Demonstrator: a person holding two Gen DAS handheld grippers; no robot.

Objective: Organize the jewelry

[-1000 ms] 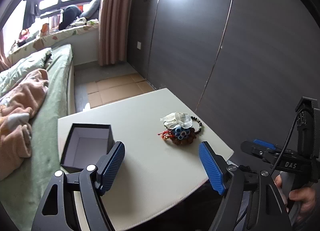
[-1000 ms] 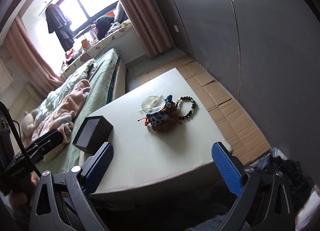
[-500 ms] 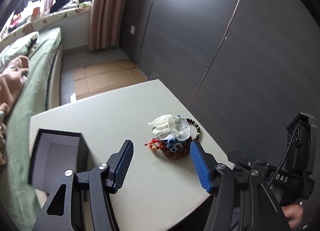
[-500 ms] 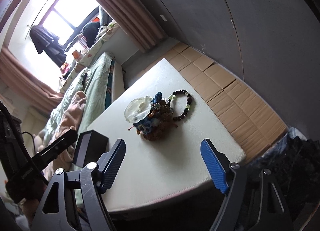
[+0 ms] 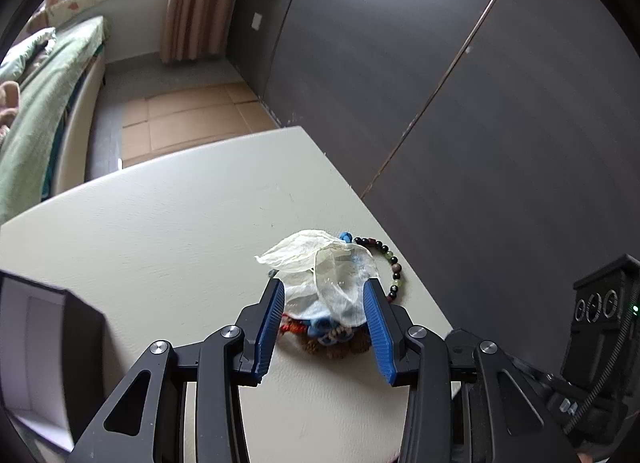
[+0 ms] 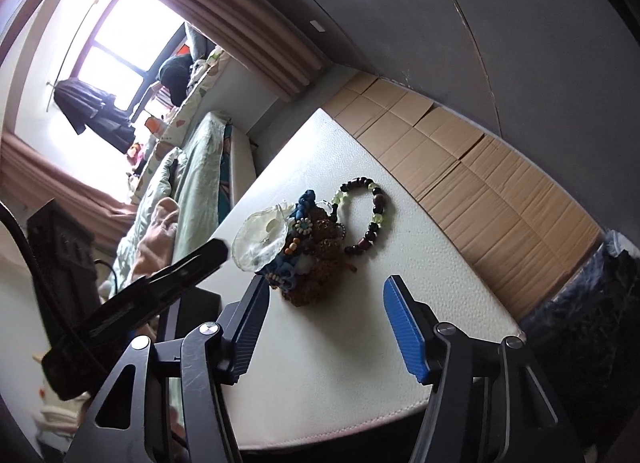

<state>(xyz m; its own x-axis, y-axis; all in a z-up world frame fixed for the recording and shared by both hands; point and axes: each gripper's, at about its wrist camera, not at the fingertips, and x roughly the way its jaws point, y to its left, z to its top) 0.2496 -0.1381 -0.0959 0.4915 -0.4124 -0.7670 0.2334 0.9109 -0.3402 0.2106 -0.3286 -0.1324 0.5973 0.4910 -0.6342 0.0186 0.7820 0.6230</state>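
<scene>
A pile of jewelry (image 5: 328,323) lies on the white table (image 5: 160,247): a sheer white pouch (image 5: 328,275) on top, blue and brown beaded pieces under it, and a dark and green bead bracelet (image 5: 390,267) beside it. My left gripper (image 5: 324,303) is open, its blue fingers on either side of the pouch, close to it. In the right wrist view the pile (image 6: 304,247) and the bracelet (image 6: 366,215) sit ahead of my open, empty right gripper (image 6: 326,303). The left gripper (image 6: 160,283) shows there at the left.
An open black box (image 5: 40,351) with a pale lining stands at the table's left. A bed with green bedding (image 5: 36,103) lies to the left. A dark wardrobe wall (image 5: 440,83) runs along the right. Cardboard (image 6: 460,159) covers the floor beyond the table's edge.
My left gripper has moved forward and narrowed until its fingers flank the pouch. My right gripper has moved closer to the pile and narrowed a little.
</scene>
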